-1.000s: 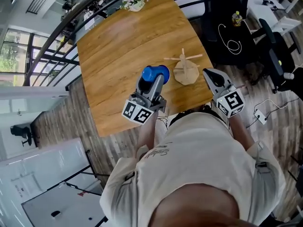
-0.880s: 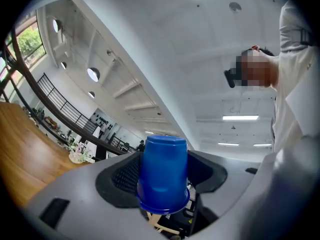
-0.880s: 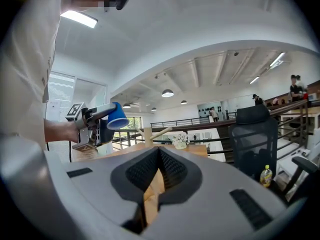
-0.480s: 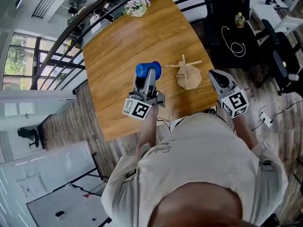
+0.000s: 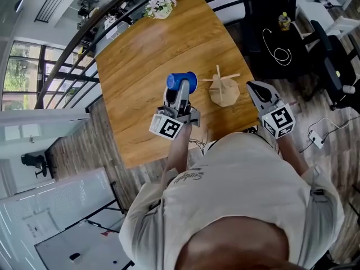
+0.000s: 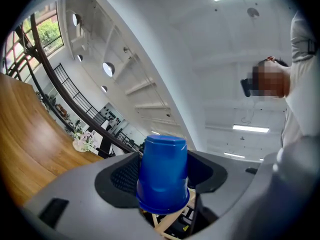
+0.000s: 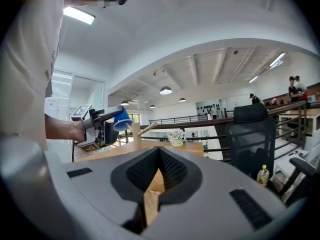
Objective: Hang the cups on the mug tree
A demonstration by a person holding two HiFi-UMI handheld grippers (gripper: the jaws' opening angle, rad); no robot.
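Observation:
My left gripper point(image 5: 180, 94) is shut on a blue cup point(image 5: 181, 82) and holds it over the wooden table point(image 5: 140, 66), just left of the mug tree point(image 5: 222, 86). In the left gripper view the cup point(image 6: 162, 179) fills the gap between the jaws, with wooden pegs point(image 6: 167, 225) showing just beneath it. My right gripper point(image 5: 252, 89) is at the tree's right side. In the right gripper view its jaws are shut on a thin wooden edge of the tree's base point(image 7: 151, 204). That view also shows the cup point(image 7: 121, 119) next to the tree's post point(image 7: 136, 134).
A vase of flowers point(image 5: 160, 3) stands at the table's far end. A black office chair point(image 7: 250, 139) and a bottle point(image 5: 284, 21) are off the table's right side. The table's near edge point(image 5: 185, 145) is right by the person's body.
The left gripper and blue cup drew away from the mug tree to the left, then came a little back toward it. The right gripper has stayed at the tree's base.

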